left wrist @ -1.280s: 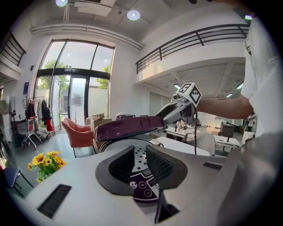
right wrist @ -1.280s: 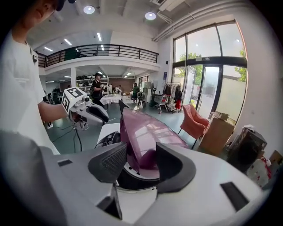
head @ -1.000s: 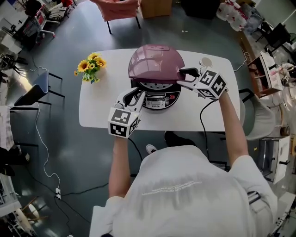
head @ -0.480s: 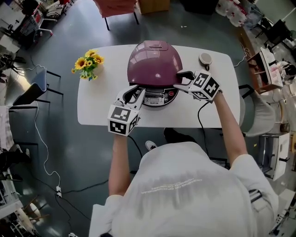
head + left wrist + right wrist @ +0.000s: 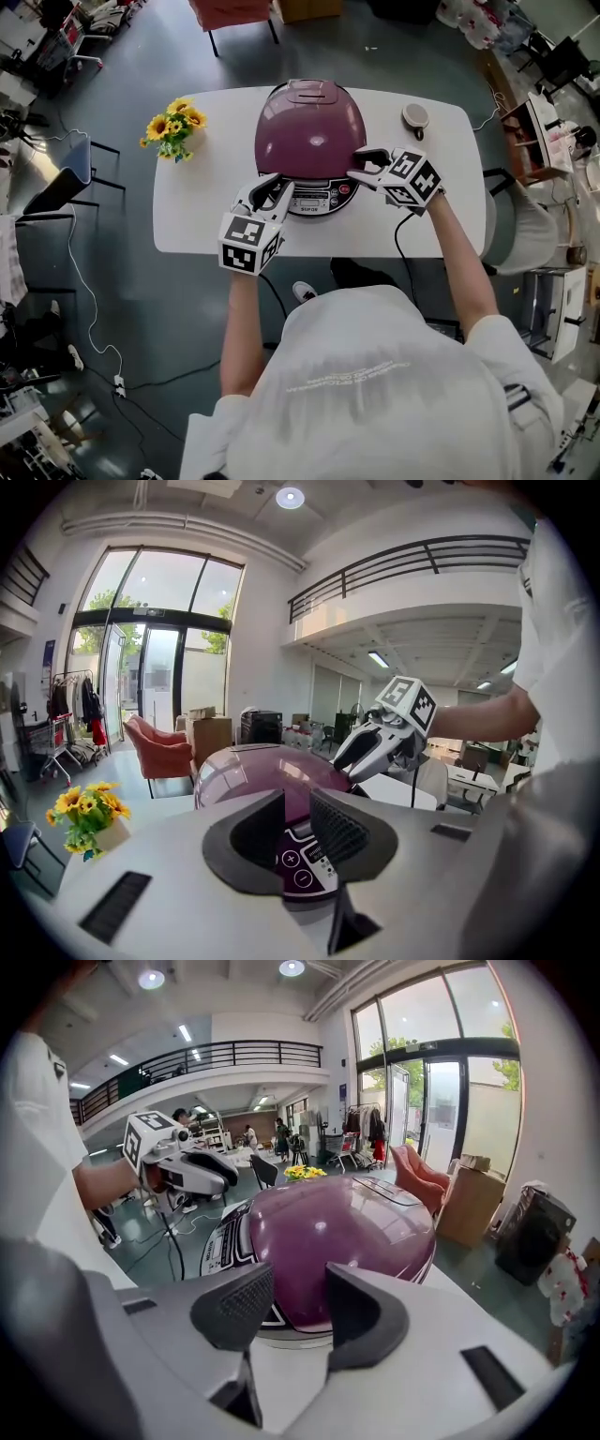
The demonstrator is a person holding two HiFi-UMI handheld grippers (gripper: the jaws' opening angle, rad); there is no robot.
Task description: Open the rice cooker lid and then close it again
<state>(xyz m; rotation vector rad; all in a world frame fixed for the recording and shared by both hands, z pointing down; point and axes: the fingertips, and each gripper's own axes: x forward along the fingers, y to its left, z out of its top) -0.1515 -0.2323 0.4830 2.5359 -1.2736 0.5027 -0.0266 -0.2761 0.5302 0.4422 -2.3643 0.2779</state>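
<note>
The rice cooker [image 5: 310,141] stands mid-table on the white table [image 5: 202,225]. Its purple lid [image 5: 309,127] is down over the body, and its front-to-back line runs straight away from the person (hinge side far, control panel [image 5: 319,200] near). From above I cannot quite tell whether the front edge has latched or only rests there. What matters for the coming move is that the right gripper [image 5: 364,167] is the nearer tool. It sits at the lid's front right flank, so the dome lies just to its left and slightly beyond. Its jaws stand apart and have just been closing a little. In the right gripper view the lid's curved side fills the gap beyond the tips, and nothing is pinched between the pads. The left gripper [image 5: 275,190] waits low at the cooker's front left corner. Its jaws are partly apart and empty, with the button panel showing through the gap, so from there the lid lies up and to the right. If a last push is needed, I judge that it falls to the right hand, pressing down near the front rim.
</note>
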